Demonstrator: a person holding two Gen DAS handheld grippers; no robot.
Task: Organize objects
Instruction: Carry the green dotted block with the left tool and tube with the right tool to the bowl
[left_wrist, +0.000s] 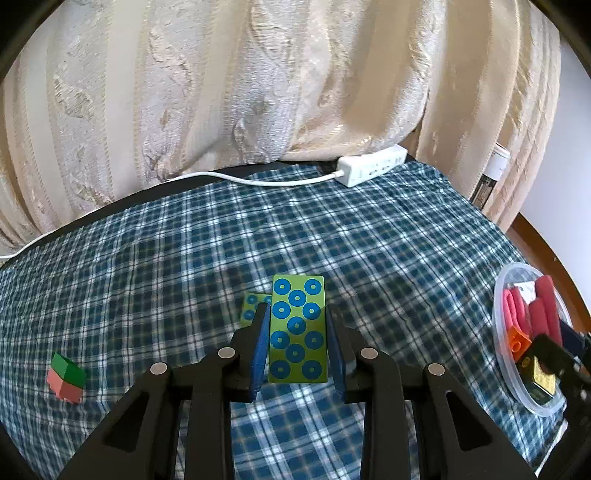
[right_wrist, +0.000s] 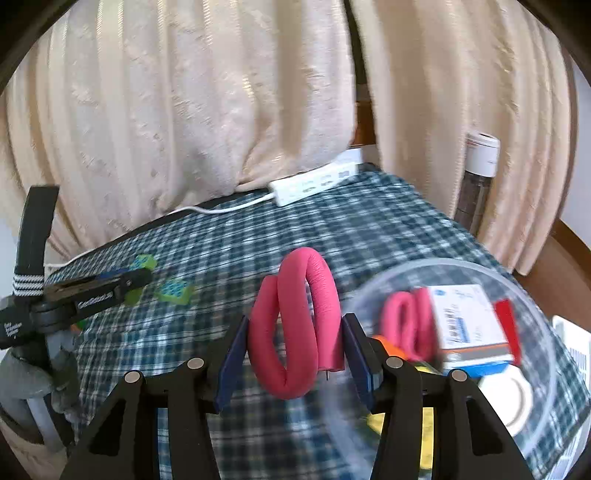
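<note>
Two grippers work over a table covered by a blue checked cloth. The left gripper is closed on a green block with blue rings, gripping its long sides and holding it above the cloth. A second ringed block lies just behind it, and a red and green block lies well apart to the left. The middle of the cloth is free up to the far edge, where a white power strip rests against the cream curtain.

The right gripper is closed on a folded pink foam roller, lifted just left of the clear plastic bowl. Inside the bowl are another pink roller, a white and blue carton, an orange piece and a white ring; other contents are too blurred to name.
</note>
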